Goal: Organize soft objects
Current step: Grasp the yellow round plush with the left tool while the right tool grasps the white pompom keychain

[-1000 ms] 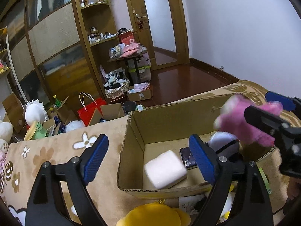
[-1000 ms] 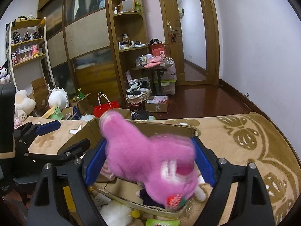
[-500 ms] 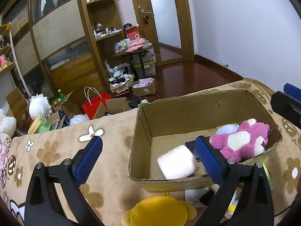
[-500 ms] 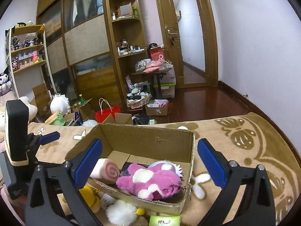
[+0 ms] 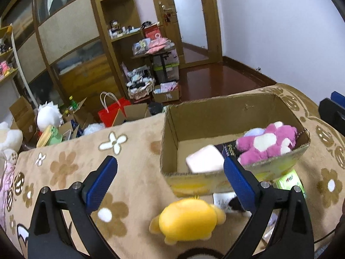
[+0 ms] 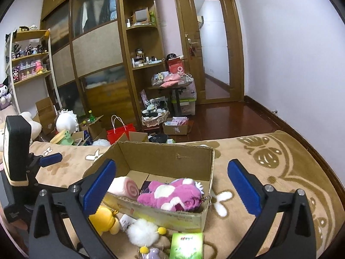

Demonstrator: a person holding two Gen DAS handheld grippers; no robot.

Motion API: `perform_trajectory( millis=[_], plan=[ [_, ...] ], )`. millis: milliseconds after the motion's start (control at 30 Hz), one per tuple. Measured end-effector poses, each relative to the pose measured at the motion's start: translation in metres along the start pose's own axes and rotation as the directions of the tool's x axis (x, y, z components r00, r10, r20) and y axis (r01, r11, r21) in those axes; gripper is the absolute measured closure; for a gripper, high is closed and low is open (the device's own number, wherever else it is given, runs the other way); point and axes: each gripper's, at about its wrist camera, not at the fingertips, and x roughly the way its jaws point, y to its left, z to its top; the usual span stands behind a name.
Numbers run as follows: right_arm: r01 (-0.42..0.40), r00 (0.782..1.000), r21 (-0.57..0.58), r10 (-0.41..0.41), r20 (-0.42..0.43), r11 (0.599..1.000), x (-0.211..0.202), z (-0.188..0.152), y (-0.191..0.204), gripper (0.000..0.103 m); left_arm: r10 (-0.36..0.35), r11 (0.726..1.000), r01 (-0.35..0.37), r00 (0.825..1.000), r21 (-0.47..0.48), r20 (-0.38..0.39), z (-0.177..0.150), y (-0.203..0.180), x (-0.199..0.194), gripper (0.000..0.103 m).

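**Yellow toy lies nearest the left claw**

Both claws are spread wide and pinch nothing. The pink toy (image 6: 172, 195) and the roll (image 6: 126, 188) lie inside the cardboard box (image 6: 168, 157). Outside it, on the blanket (image 5: 133, 172), the yellow toy (image 5: 187, 220) lies at about 5 o'clock from the left claw (image 5: 170, 181), long axis running 3 to 9. The right claw (image 6: 174, 185) hangs over the box, so the left looks nearer.

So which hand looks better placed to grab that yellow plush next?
Probably the left. The yellow plush lies right between the left gripper's open jaws, outside the cardboard box. The right gripper, also open, sees it off by its left finger.
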Motion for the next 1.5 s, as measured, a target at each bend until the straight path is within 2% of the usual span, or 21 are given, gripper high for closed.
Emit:
perform_trajectory(
  millis=[200, 467, 800, 1033, 1267, 1500],
  plan=[
    [-0.010, 1.000, -0.011, 0.010, -0.015, 1.000, -0.016, -0.007, 0.004, 0.000, 0.019, 0.999, -0.021, 0.997, -0.024, -0.074, -0.009, 0.010, -0.007, 0.005],
    [0.002, 0.998, -0.035, -0.004, -0.066, 0.999, -0.025, -0.022, 0.015, 0.000, -0.013, 0.999, 0.007, 0.989, -0.041, -0.149, -0.015, 0.016, -0.010, 0.005],
    [-0.026, 0.993, -0.089, 0.016, -0.117, 0.996, -0.007, -0.042, 0.032, 0.000, -0.081, 0.995, 0.063, 0.969, -0.083, -0.234, -0.022, 0.019, 0.011, 0.005],
    [-0.051, 0.981, -0.111, 0.029, -0.193, 0.992, 0.019, -0.061, 0.040, 0.000, -0.121, 0.989, 0.089, 0.946, -0.116, -0.301, -0.024, 0.021, 0.039, 0.005],
    [-0.073, 0.962, -0.079, 0.050, -0.269, 0.994, 0.043, -0.073, 0.039, 0.000, -0.159, 0.984, 0.115, 0.914, -0.138, -0.373, -0.027, 0.018, 0.068, 0.005],
    [-0.072, 0.951, -0.071, 0.047, -0.307, 0.995, 0.060, -0.081, 0.036, 0.000, -0.206, 0.975, 0.145, 0.878, -0.170, -0.432, -0.033, 0.015, 0.086, 0.005]
  ],
)
